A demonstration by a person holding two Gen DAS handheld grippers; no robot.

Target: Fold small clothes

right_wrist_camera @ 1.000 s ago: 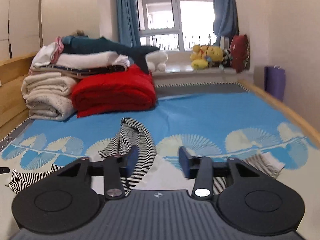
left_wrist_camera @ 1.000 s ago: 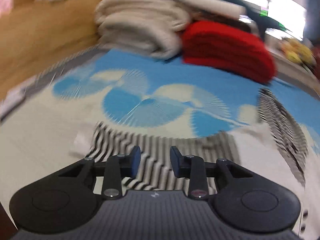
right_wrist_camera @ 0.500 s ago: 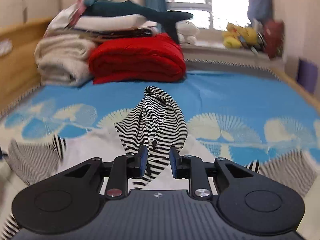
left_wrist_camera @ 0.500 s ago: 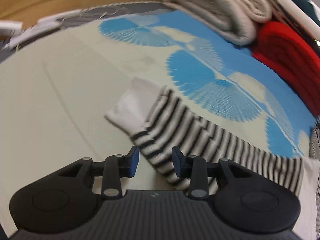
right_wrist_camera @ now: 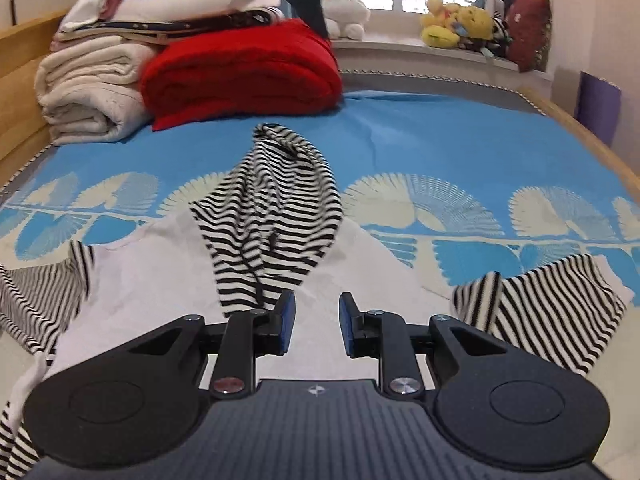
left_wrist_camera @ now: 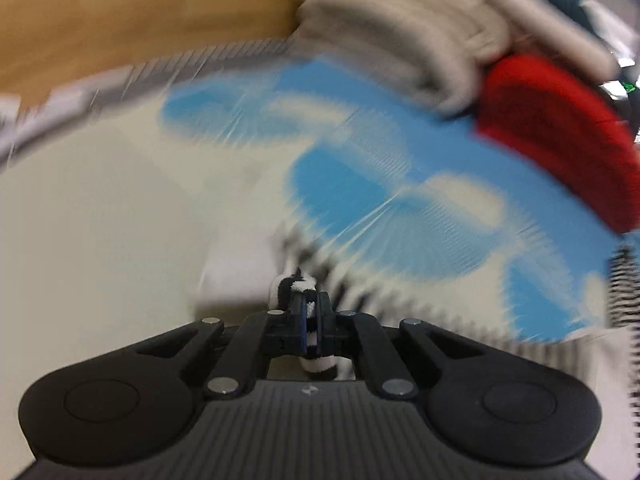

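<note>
The left gripper (left_wrist_camera: 311,316) is pinched onto the left striped sleeve (left_wrist_camera: 298,292) of the hooded top (right_wrist_camera: 160,280), which lies spread across the blue bedspread (right_wrist_camera: 460,148). The right gripper (right_wrist_camera: 316,322), fingers apart, hangs over its white body, with the hood (right_wrist_camera: 272,208) lying just beyond

Striped hooded top (right_wrist_camera: 276,216): soft knit cloth, matt. Bedspread (right_wrist_camera: 440,148): smooth woven cloth. Red blanket (right_wrist_camera: 240,68): fuzzy. Bed frame (right_wrist_camera: 18,64): smooth wood. Right hand-held gripper (right_wrist_camera: 316,324): matt black plastic, shiny metal screws.
</note>
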